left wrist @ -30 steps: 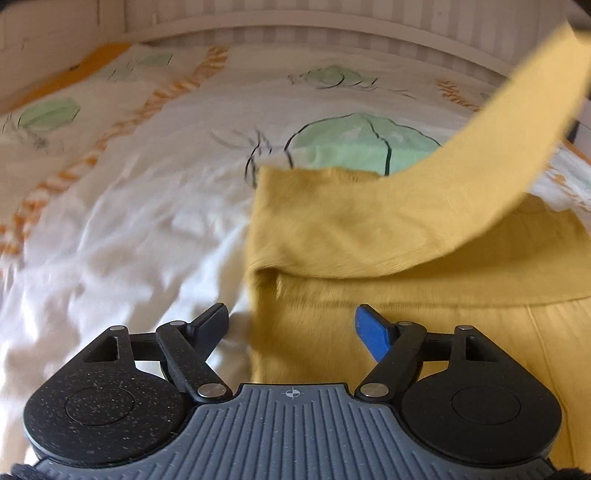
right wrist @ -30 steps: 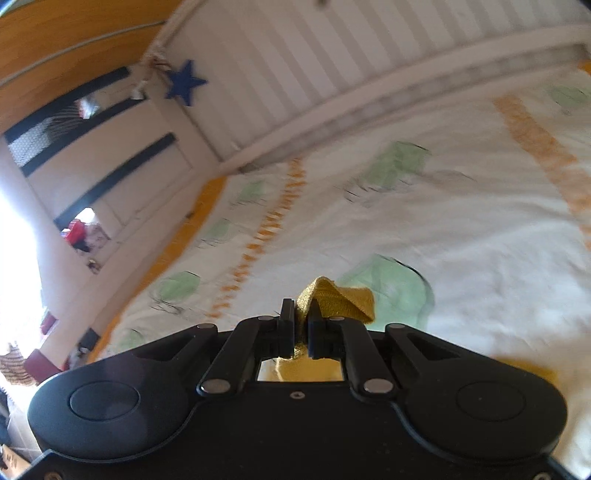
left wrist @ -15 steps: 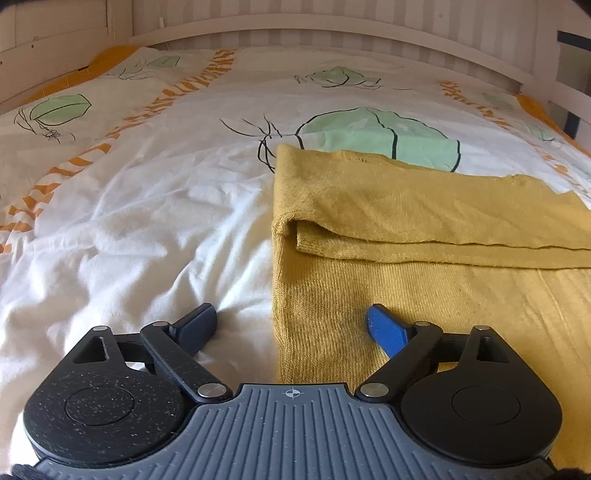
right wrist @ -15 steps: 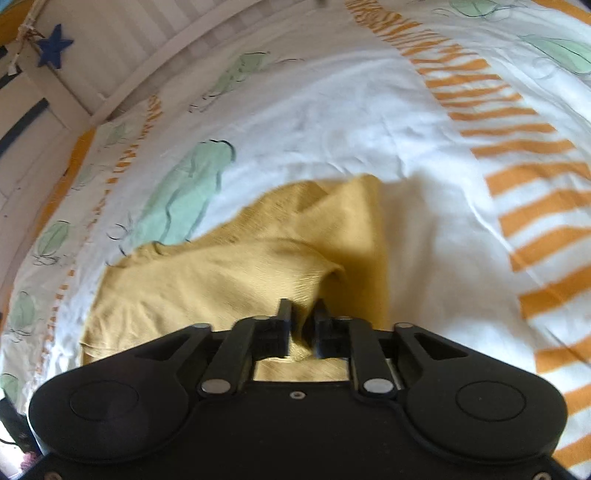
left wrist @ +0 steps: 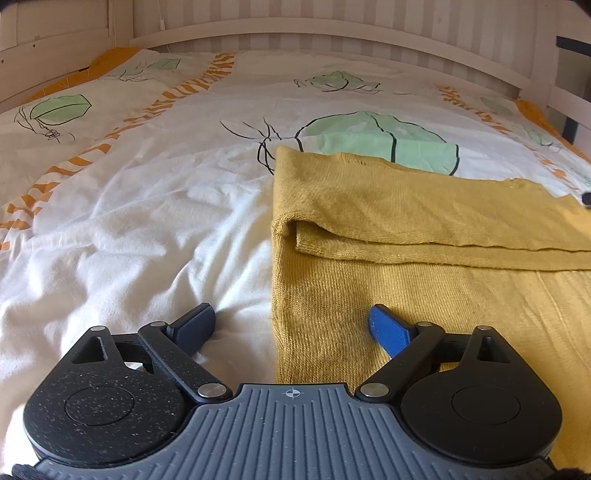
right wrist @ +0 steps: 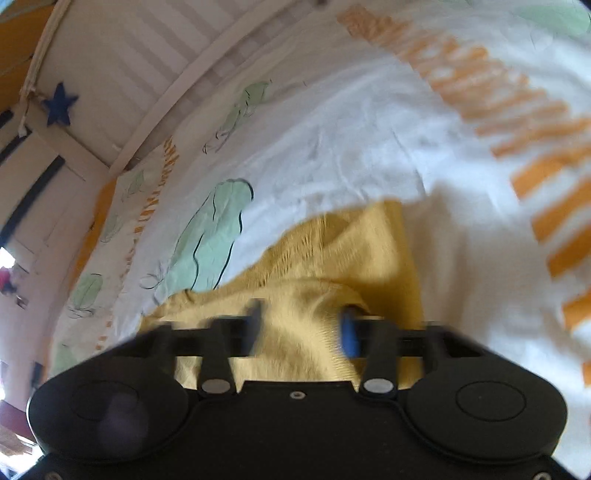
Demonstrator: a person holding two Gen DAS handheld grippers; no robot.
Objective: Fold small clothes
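A mustard-yellow knit garment (left wrist: 424,236) lies on the bed, its far part folded over toward me into a flat band. My left gripper (left wrist: 291,321) is open and empty, low over the garment's near left edge, one finger on the sheet and one on the cloth. In the right wrist view, which is blurred, the garment (right wrist: 332,258) lies rumpled under my right gripper (right wrist: 301,325), whose jaws stand apart over a raised fold of cloth without pinching it.
The bed sheet (left wrist: 129,221) is white with green leaf prints and orange stripes, wrinkled on the left. A white slatted bed rail (left wrist: 332,33) runs along the far side. A blue star (right wrist: 59,109) hangs on the wall.
The right gripper carried the lifted part of the garment across and down, laid it over the lower part, then opened and let go. The left gripper stayed open in place.
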